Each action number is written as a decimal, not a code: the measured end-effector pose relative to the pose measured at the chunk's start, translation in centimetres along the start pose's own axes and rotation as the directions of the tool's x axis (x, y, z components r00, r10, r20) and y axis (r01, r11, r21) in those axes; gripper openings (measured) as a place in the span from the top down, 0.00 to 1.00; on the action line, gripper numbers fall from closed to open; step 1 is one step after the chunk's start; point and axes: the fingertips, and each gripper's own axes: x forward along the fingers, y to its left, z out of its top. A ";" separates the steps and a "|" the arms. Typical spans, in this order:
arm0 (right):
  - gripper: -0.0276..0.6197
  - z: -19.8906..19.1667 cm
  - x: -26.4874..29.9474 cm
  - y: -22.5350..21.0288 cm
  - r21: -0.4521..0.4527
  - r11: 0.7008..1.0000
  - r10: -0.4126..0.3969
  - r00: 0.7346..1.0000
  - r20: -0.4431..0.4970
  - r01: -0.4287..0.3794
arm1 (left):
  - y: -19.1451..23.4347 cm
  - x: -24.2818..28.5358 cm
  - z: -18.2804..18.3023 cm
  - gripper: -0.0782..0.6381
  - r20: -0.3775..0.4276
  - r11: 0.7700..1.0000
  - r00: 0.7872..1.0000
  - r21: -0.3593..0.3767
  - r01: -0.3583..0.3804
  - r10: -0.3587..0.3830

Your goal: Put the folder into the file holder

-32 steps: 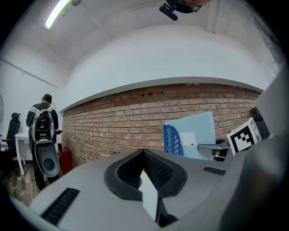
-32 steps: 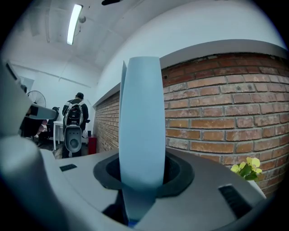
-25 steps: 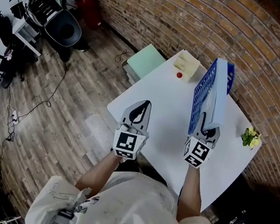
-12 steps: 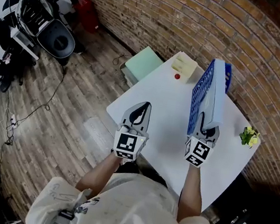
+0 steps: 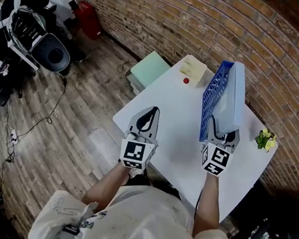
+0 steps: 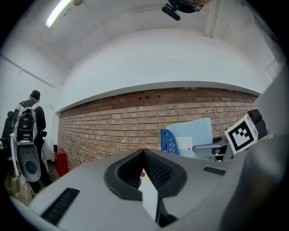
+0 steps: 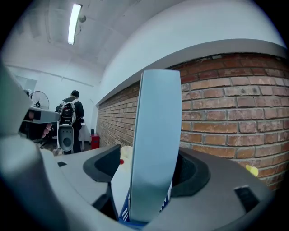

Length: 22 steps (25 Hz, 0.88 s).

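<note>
While upright in the blue file holder [image 5: 210,98], folder [image 5: 233,99] pale, thin, flat

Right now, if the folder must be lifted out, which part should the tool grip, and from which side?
Probably its near vertical edge, from the person's side: the light blue folder stands thin and upright in the blue file holder, that edge exposed. The right tool is opening there, folder between its jaws.

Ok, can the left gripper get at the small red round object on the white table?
Probably yes: only bare white table lies between the left gripper and the small red round object, and the blue mesh file holder stands to the right of that path. The jaws are shut and would have to open first.
</note>
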 end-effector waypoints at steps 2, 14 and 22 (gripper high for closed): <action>0.41 1.6 -0.4 -0.5 -0.001 1.000 -0.012 1.000 0.025 0.012 | 0.0 0.1 0.3 0.88 0.007 1.000 1.000 -0.002 0.005 -0.004; 0.40 11.8 -4.6 -2.7 -0.041 0.995 -0.078 0.975 0.210 0.089 | -1.9 1.3 2.3 0.88 0.048 0.996 0.995 -0.003 0.087 -0.087; 0.40 16.7 -9.8 -5.7 -0.057 0.980 -0.163 0.938 0.305 0.188 | -4.4 2.4 3.8 0.88 0.074 0.985 0.983 -0.001 0.170 -0.170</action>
